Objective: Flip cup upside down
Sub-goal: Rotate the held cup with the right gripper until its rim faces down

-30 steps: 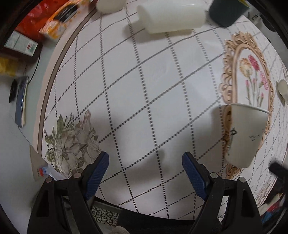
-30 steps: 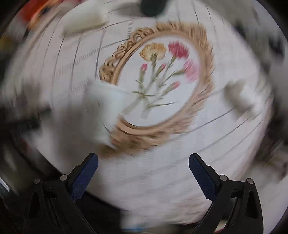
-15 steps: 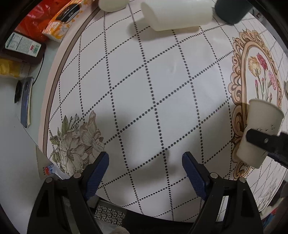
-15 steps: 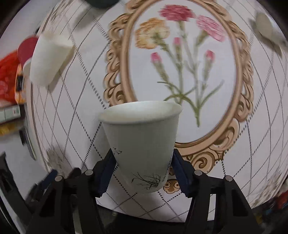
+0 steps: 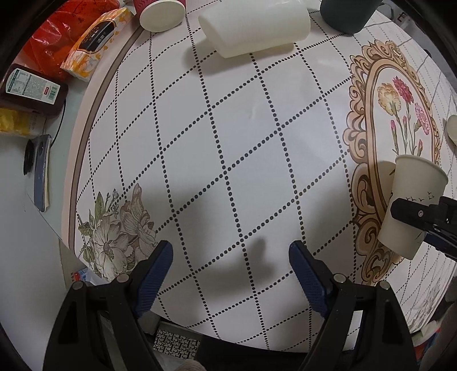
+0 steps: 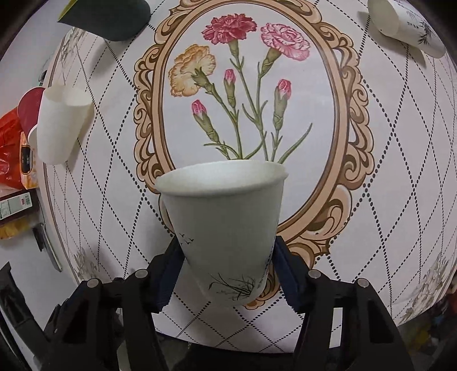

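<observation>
A white paper cup (image 6: 225, 228) with small bird and grass prints stands upright, mouth up, over the lower rim of the flower medallion on the table. My right gripper (image 6: 225, 271) is shut on its lower half, one blue pad on each side. The cup also shows in the left wrist view (image 5: 411, 205) at the far right, with the right gripper's black finger (image 5: 420, 212) across it. My left gripper (image 5: 231, 274) is open and empty over the dotted diamond pattern near the table's front edge.
The round table (image 5: 228, 128) carries a white cup on its side (image 5: 254, 25), a dark green cup (image 5: 348, 11), a red cup (image 5: 162, 11) and another printed paper cup (image 6: 408, 25) lying at the far right. A tissue pack (image 5: 94, 40), bottle (image 5: 28, 88) and phone (image 5: 40, 168) lie off the left edge.
My right gripper swung in and closed on the paper cup, and it now holds the cup a little nearer the medallion. My left gripper has stayed open and drawn back slightly.
</observation>
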Action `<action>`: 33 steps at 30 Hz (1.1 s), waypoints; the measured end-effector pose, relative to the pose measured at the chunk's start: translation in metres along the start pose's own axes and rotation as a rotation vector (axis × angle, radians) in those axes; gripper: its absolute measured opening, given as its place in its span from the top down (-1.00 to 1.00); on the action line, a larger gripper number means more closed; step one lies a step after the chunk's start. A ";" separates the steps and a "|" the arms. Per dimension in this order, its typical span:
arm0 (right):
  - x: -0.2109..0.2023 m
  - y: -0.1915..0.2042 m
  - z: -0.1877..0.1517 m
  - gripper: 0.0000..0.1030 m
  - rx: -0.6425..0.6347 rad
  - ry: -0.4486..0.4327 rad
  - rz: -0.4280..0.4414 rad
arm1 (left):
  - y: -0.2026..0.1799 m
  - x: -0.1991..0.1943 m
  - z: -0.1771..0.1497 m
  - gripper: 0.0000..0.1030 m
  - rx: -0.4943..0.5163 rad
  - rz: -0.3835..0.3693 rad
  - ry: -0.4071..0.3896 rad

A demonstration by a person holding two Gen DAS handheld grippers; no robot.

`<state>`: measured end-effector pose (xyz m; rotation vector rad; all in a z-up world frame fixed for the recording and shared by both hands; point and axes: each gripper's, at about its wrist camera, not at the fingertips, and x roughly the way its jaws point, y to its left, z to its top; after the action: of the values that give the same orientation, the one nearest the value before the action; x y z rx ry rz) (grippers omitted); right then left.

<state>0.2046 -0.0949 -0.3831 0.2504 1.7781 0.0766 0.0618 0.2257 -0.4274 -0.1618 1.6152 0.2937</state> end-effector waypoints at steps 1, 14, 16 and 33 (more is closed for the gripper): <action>-0.002 -0.003 0.001 -0.25 0.000 0.004 0.001 | 0.002 0.000 -0.001 -0.61 -0.001 -0.001 -0.001; -0.032 0.021 -0.043 -0.77 -0.236 0.068 -0.170 | 0.013 -0.008 -0.003 -0.61 -0.010 -0.015 -0.030; -0.051 0.046 -0.063 -0.77 -0.532 -0.024 -0.335 | 0.021 -0.004 -0.003 -0.61 -0.039 -0.026 -0.024; 0.044 0.034 -0.171 -0.76 -2.882 0.010 -1.410 | 0.038 0.030 -0.021 -0.62 -0.180 -0.088 0.028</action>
<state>0.0341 -0.0379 -0.3807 3.0093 0.0197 -1.4026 0.0288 0.2577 -0.4531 -0.3749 1.6042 0.3701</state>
